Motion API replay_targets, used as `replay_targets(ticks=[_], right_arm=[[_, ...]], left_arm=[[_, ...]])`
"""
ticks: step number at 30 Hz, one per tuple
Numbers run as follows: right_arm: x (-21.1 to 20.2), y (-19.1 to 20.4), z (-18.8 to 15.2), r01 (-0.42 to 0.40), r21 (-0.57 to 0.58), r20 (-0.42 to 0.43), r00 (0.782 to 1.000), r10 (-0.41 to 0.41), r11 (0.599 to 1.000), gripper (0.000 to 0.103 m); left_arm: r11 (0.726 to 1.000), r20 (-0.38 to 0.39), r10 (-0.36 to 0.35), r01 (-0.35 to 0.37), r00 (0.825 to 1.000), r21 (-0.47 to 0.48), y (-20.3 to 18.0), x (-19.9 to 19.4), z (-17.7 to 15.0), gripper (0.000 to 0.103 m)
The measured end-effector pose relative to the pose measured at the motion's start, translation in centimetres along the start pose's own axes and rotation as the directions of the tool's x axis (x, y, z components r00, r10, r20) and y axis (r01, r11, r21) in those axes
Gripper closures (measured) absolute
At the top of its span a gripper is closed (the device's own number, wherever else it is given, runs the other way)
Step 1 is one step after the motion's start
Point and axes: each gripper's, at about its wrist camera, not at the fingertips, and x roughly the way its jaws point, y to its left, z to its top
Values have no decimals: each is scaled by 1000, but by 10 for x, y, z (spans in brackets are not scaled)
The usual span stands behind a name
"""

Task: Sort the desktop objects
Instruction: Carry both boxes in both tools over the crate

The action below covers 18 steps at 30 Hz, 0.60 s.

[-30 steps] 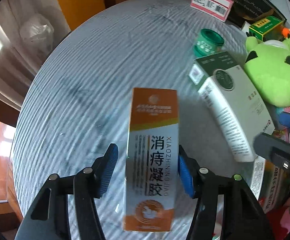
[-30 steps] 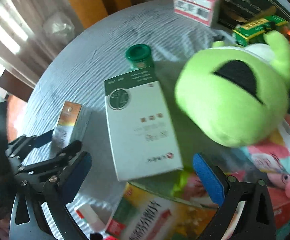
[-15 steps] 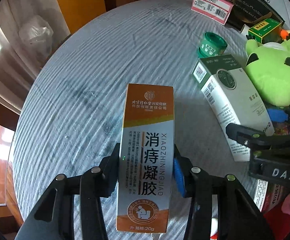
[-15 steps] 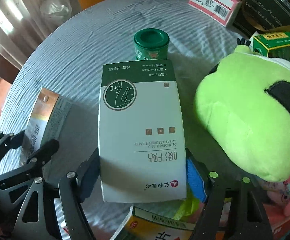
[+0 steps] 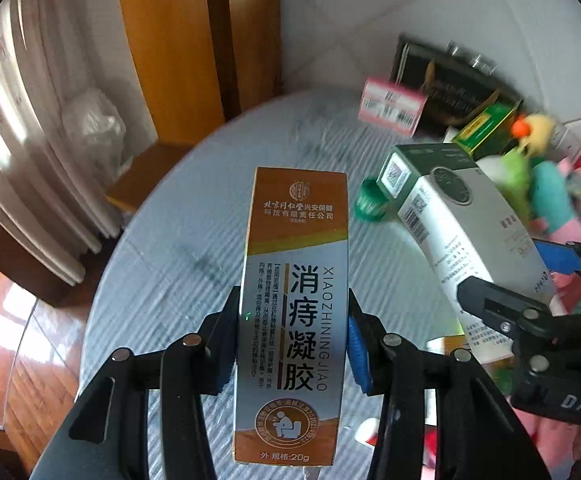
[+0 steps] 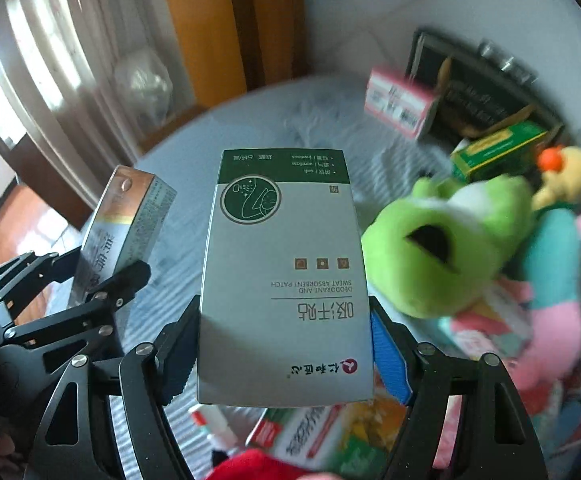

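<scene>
My left gripper (image 5: 292,344) is shut on an orange-and-silver medicine box (image 5: 294,304) and holds it tilted up above the round table (image 5: 170,264). My right gripper (image 6: 286,356) is shut on a green-and-white deodorant patch box (image 6: 284,276), also lifted off the table. Each view shows the other's load: the patch box (image 5: 462,232) at the right of the left wrist view, the orange box (image 6: 124,220) at the left of the right wrist view.
A small green tin (image 5: 370,204) stands on the table. A pink box (image 6: 400,102), a green box (image 6: 498,152), a black case (image 6: 482,96), a green plush frog (image 6: 454,240) and other toys and boxes crowd the right side. Curtains (image 5: 22,140) hang at the left.
Both grippers have closed on their boxes and lifted them off the table. The views now tilt up toward the wall and curtains.
</scene>
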Motion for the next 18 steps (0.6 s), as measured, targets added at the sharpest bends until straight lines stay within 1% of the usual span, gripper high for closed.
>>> replay_targets(ticks=[2,5,6,8,11,14,18], right_arm=[[-21,0,4,25,-1,54,998,-25,1000,27],[-78,-1,-12,63,17,150,987,-65,998,27],[-91,-2,-16,71,24,171,983,-74,997,27],[-128,-7,-33,108,51,237,964,-117,993,27],[-164,-20,-48,141,95,296,941,-163,985,27],[-207,-42,-80,155,164,347,915,-204,974,27],[-253,-71,-125,175,217,390,886,-250,960,27]], left_arm=[[1000,43,-13,13,999,6,-6,-22,3,58],[999,98,-41,39,994,22,-18,-59,2,58],[998,115,-54,50,992,31,-24,-71,1,58],[996,154,-79,70,985,63,-41,-98,-2,58],[989,202,-115,93,972,115,-70,-133,-6,58],[979,251,-154,114,956,168,-102,-170,-15,58],[966,295,-194,131,936,221,-150,-212,-38,58]])
